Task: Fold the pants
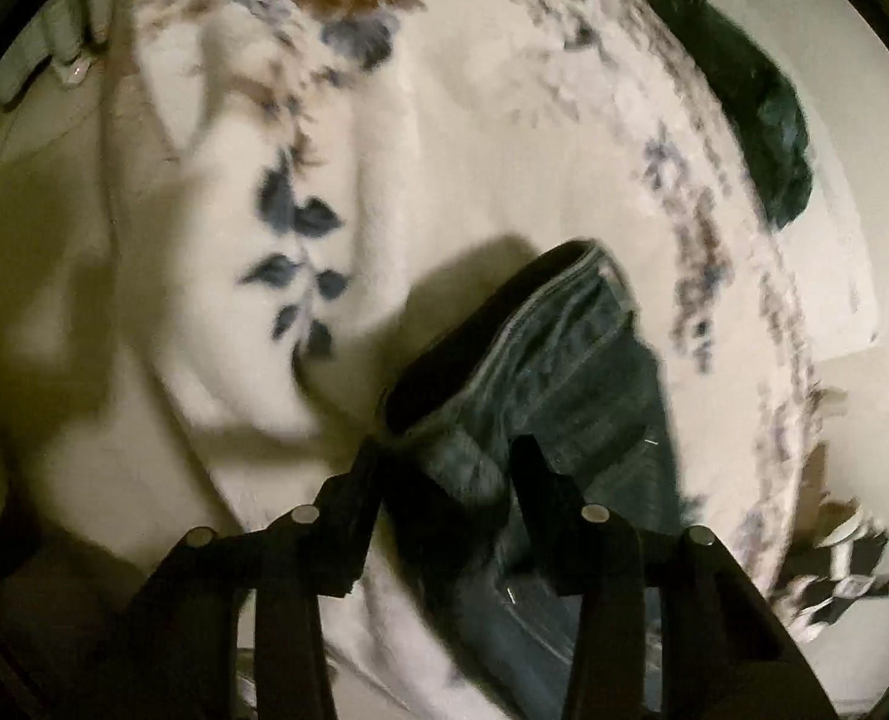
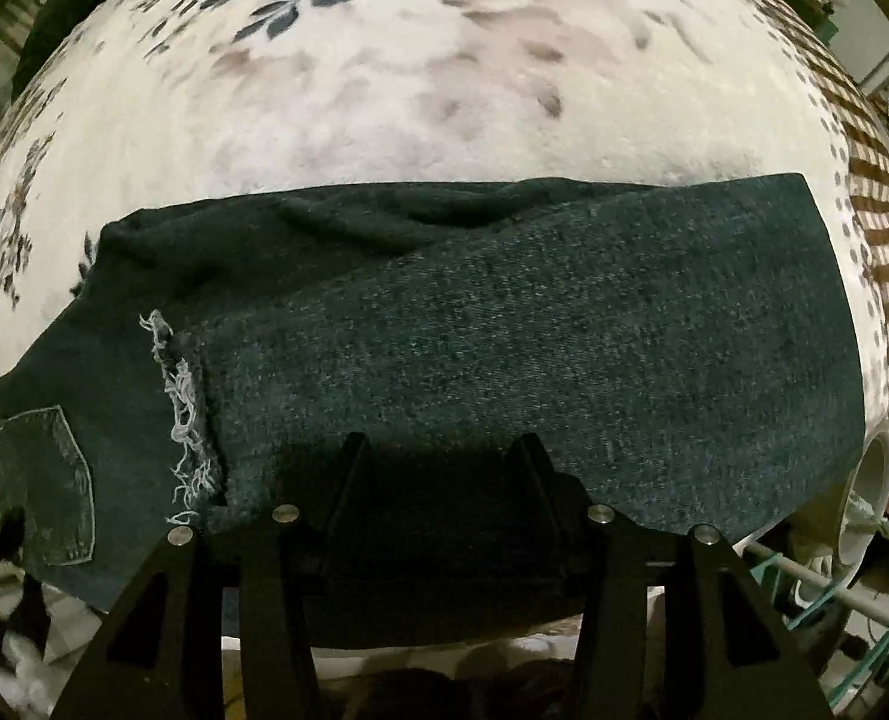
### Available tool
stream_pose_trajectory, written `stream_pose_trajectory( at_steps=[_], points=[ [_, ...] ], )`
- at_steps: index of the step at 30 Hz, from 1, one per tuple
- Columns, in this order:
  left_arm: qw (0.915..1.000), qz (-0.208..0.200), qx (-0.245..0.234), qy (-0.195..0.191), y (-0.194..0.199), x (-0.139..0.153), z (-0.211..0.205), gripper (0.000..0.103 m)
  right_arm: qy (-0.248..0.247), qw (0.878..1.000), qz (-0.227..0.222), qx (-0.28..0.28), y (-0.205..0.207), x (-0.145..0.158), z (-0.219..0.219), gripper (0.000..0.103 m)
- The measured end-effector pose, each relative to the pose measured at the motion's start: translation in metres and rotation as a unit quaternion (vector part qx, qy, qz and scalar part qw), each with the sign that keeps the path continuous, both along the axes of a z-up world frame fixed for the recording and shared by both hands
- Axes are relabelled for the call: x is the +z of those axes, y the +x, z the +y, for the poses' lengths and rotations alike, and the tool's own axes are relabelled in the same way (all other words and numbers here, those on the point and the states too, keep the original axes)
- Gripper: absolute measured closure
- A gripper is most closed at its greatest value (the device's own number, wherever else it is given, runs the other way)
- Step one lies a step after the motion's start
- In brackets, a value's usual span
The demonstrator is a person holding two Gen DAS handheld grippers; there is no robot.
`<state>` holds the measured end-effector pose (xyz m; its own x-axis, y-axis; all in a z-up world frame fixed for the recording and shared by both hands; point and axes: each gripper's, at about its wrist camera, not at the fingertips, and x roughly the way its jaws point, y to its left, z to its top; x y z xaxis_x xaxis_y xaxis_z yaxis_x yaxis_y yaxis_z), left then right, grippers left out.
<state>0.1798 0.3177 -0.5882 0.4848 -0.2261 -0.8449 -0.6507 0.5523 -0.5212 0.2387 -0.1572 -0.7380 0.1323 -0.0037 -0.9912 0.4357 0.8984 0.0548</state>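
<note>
Dark blue jeans [image 2: 504,330] lie folded lengthwise on a white floral blanket [image 2: 384,108]; a frayed hem [image 2: 183,408] rests near a back pocket [image 2: 48,480] at the left. My right gripper [image 2: 441,438] hovers at the near edge of the jeans, jaws apart, nothing between them. In the left wrist view my left gripper [image 1: 450,450] is shut on the jeans' waistband [image 1: 504,372], which bunches between the fingers and lifts off the blanket [image 1: 204,240].
A dark green cloth [image 1: 768,120] lies at the blanket's far right edge in the left view. A white round object [image 2: 870,480], a rod and teal hangers [image 2: 834,600] sit beyond the bed edge at the right.
</note>
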Motion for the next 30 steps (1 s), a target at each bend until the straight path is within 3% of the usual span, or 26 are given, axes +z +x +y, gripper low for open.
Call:
stream_pose_trajectory(
  at_steps=[4, 8, 12, 16, 23, 26, 30],
  points=[
    [0.9986, -0.021, 0.023, -0.042, -0.026, 0.015, 0.004, 0.061, -0.003, 1.0, 0.0, 0.0, 0.0, -0.003, -0.002, 0.05],
    [0.9972, -0.006, 0.007, -0.074, -0.005, -0.013, -0.005, 0.059, -0.01, 1.0, 0.004, 0.001, 0.003, -0.003, 0.0, 0.05],
    [0.9971, 0.006, 0.005, -0.075, 0.012, -0.037, -0.006, 0.057, -0.002, 1.0, 0.006, -0.009, 0.004, -0.002, 0.002, 0.05],
    [0.9981, 0.009, -0.005, -0.06, 0.013, -0.027, -0.013, 0.05, 0.002, 1.0, 0.003, -0.01, 0.005, -0.001, -0.001, 0.05],
    [0.9944, 0.011, 0.019, -0.103, -0.01, -0.041, -0.006, 0.05, 0.005, 1.0, 0.0, -0.017, -0.002, -0.002, -0.001, 0.05],
    [0.995, -0.001, 0.027, -0.096, 0.0, -0.038, -0.004, 0.049, 0.009, 1.0, 0.0, -0.02, -0.004, -0.002, -0.003, 0.05],
    [0.9966, -0.007, 0.034, -0.075, 0.02, -0.039, -0.008, 0.04, 0.01, 1.0, -0.002, -0.014, -0.002, -0.002, -0.003, 0.05]
  ],
)
